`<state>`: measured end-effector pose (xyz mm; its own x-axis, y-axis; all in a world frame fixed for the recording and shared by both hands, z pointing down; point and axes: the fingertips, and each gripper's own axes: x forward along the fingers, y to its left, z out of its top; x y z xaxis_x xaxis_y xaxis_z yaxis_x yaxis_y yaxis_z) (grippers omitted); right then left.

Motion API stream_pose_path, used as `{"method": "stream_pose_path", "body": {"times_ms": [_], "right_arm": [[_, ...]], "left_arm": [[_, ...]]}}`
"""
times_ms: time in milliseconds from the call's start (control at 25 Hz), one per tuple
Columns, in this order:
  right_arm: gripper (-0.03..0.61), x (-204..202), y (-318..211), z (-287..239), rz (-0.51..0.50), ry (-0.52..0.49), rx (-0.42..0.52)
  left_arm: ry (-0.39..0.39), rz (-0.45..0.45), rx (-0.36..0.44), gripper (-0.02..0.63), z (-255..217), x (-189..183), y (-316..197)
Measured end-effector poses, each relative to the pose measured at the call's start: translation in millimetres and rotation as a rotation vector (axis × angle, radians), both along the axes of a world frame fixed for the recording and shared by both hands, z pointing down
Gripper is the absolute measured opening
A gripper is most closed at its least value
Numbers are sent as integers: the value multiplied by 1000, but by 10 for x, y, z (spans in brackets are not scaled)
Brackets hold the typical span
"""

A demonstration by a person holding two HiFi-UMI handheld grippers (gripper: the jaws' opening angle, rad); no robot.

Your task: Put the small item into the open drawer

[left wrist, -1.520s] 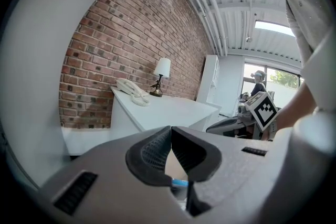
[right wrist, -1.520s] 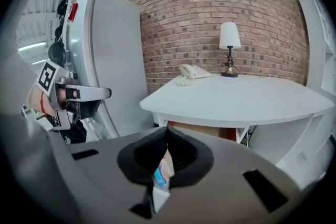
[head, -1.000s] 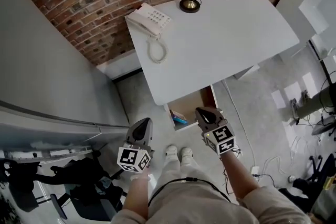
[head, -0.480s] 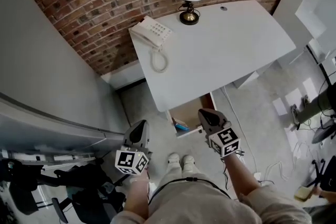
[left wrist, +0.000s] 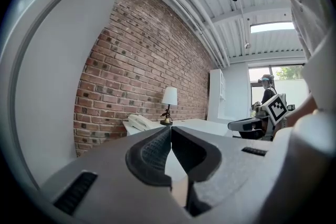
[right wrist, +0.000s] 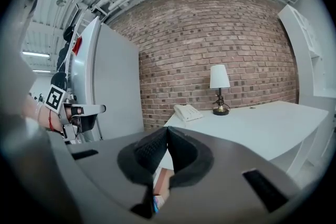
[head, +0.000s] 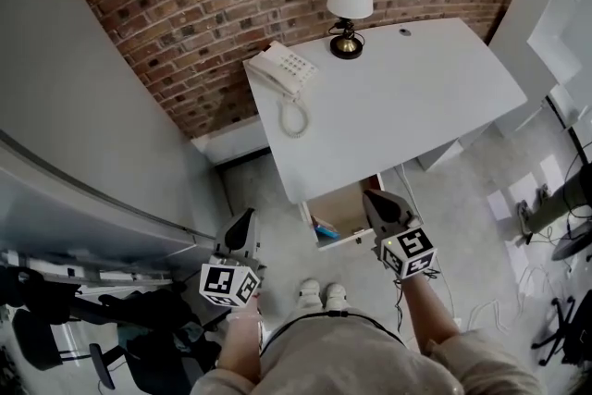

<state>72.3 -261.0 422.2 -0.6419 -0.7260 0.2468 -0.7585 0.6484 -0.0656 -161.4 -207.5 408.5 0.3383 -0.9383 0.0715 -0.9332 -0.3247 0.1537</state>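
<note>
A white desk point(head: 407, 97) stands against the brick wall, and under its near edge a wooden drawer point(head: 344, 206) is pulled open. A small blue item point(head: 324, 227) lies in the drawer's left front corner. My right gripper point(head: 374, 196) hovers over the drawer's right front edge with its jaws shut and nothing between them; its own view shows the closed tips point(right wrist: 168, 129). Left of the drawer, above the floor, my left gripper point(head: 248, 217) is also shut and holds nothing point(left wrist: 170, 128).
A white telephone point(head: 282, 69) and a table lamp point(head: 350, 0) sit at the desk's far side. A grey partition point(head: 83, 153) runs along the left, with black chairs point(head: 139, 328) below it. The person's shoes point(head: 320, 295) are just before the drawer. A white cabinet point(head: 453, 148) stands at the desk's right.
The head view has drawn back and tilted, so the desk and drawer sit slightly lower and rightward. Both grippers stay shut and hold their places by the drawer.
</note>
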Motion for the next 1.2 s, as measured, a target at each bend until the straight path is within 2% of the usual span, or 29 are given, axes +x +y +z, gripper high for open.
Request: {"method": "stream_pose_path", "body": {"times_ms": [520,1200], "right_arm": [[5,87,-22,-196,15,-45,42],[5,119,-21,-279,31,-60,59]], "left_arm": [[-17,-72,51,6,-238,-217,64],[-12,-86,52,6,-285,-285,76]]}}
